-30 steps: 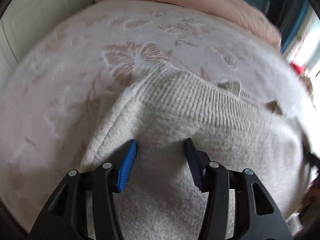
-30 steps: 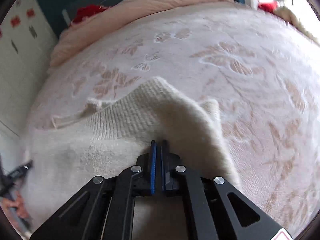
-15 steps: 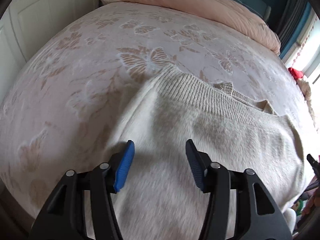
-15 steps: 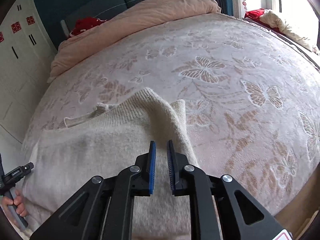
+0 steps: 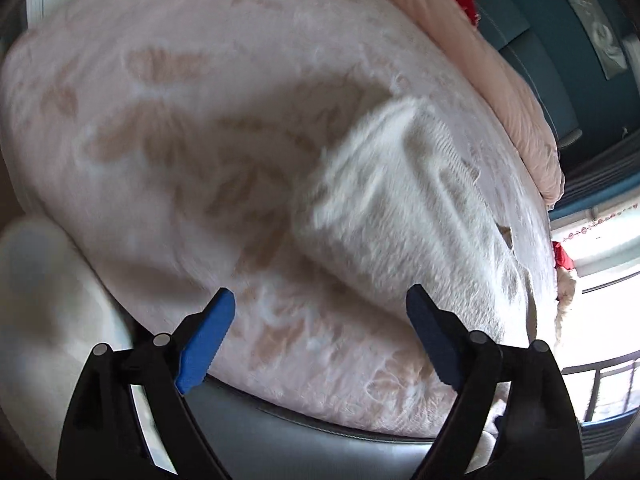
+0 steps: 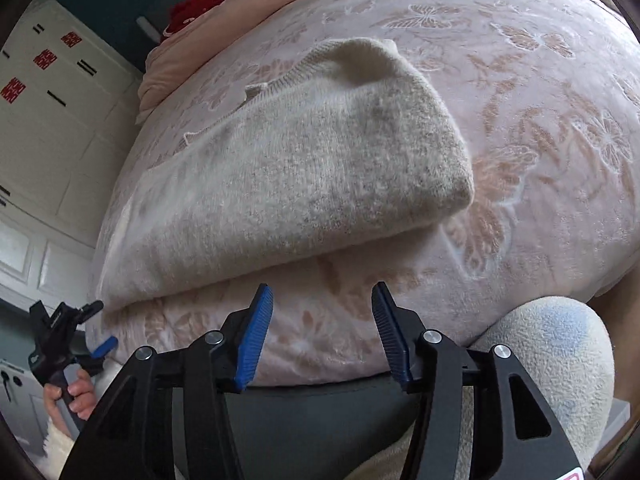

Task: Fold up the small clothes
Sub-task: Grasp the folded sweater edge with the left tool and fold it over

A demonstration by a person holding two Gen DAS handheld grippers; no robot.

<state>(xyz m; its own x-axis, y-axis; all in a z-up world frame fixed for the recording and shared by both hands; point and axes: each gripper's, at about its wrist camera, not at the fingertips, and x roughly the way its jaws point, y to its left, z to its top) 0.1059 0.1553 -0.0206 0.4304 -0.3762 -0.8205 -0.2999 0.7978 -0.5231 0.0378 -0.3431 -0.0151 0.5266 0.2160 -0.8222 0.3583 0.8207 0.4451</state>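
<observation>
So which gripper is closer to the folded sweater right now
Hard to call. The right gripper and left gripper, both open, sit off the near bed edge, short of the sweater.

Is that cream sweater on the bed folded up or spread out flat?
Folded. The sweater lies doubled over on the bed, with a thick rounded fold along its near edge.

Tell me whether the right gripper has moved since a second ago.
Yes. The right gripper let go of the sweater and pulled back: its jaws now stand open off the near edge of the bedspread, the sweater lying ahead.
</observation>
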